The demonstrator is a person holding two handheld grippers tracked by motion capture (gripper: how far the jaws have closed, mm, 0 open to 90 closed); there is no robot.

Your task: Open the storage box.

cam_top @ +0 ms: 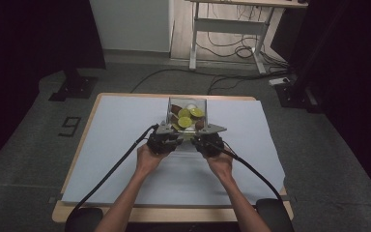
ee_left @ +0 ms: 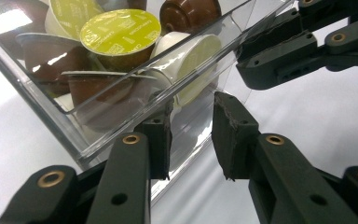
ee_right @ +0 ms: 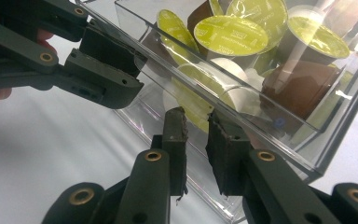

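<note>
Clear plastic box [cam_top: 187, 116] sits near the middle of the table [cam_top: 106, 140], on the pale sheet, slightly toward the far side. It is filled with coffee capsules [cam_top: 185, 121]: yellow-green foil lids, brown bodies, a few white ones, heaped loosely.

Handling, as judged: the box is rigid thin-walled acrylic, smooth and glossy, so likely slippery under hard pads. It should not crush, but a thin wall can flex or crack if pinched hard at one spot. The load is many small light capsules, so total weight is probably modest; the contents are loose and will slide or spill if the box tips. Best hold: the near wall, pinched over its top rim, 1 gripper toward each corner, so the box stays level.

Position relative to the grippers: both sit at the near wall, side by side, the left gripper [cam_top: 163, 141] toward the left corner, the right gripper [cam_top: 207, 143] toward the right.

Left gripper [ee_left: 192, 135]: jaws narrow, 1 pad inside the box against the wall, the other outside. A gap shows between the outer pad and the wall, so a firm clamp is not confirmed in the left gripper view; reads as closing on the wall.

Right gripper [ee_right: 196, 144]: jaws narrow, straddling the same wall [ee_right: 242, 126], pads nearly together with the clear sheet between. Looks like a pinch on the box
</note>
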